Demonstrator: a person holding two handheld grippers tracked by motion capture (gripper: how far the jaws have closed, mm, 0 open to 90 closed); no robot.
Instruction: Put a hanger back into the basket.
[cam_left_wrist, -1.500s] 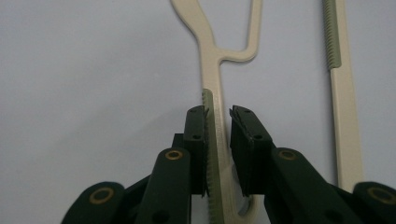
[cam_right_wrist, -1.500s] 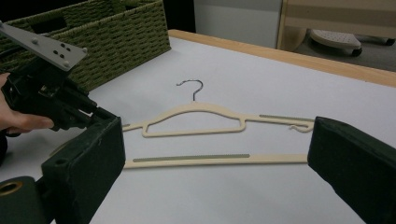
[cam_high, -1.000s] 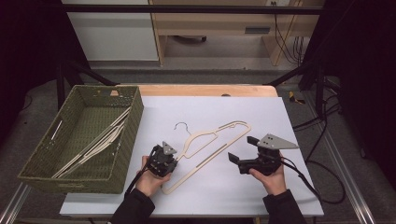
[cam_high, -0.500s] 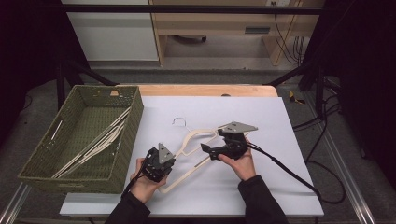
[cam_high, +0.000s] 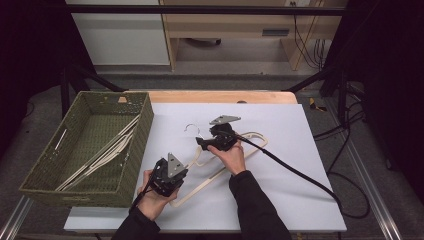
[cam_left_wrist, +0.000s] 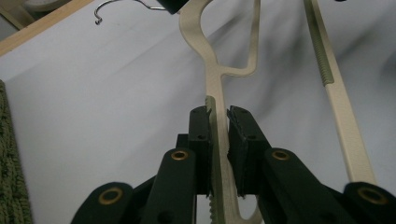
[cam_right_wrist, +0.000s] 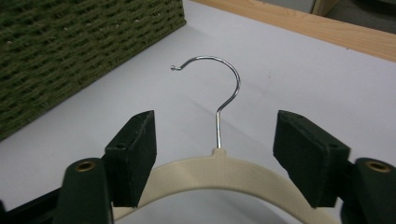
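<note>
A cream plastic hanger (cam_high: 200, 187) with a metal hook (cam_high: 191, 128) lies on the white table top (cam_high: 280, 190). In the left gripper view my left gripper (cam_left_wrist: 217, 114) is shut on one thin arm of the hanger (cam_left_wrist: 212, 79); in the high view it (cam_high: 180, 173) sits at the hanger's near-left end. My right gripper (cam_right_wrist: 217, 140) stands open, one jaw on each side of the hanger's neck (cam_right_wrist: 217, 154), just below the hook (cam_right_wrist: 229, 88). The high view places it (cam_high: 201, 143) at the hanger's top.
A green woven basket (cam_high: 142, 135) stands at the left of the table and holds several cream hangers (cam_high: 100, 155). Its wall (cam_right_wrist: 70, 46) is close beyond the hook. A black cable (cam_high: 300, 175) trails right from the right gripper. A wooden strip (cam_high: 220, 96) edges the far side.
My right gripper has swung from the hanger's right end leftwards to its neck, jaws open around it. The left gripper has stayed shut on the hanger arm and shifted slightly nearer.
</note>
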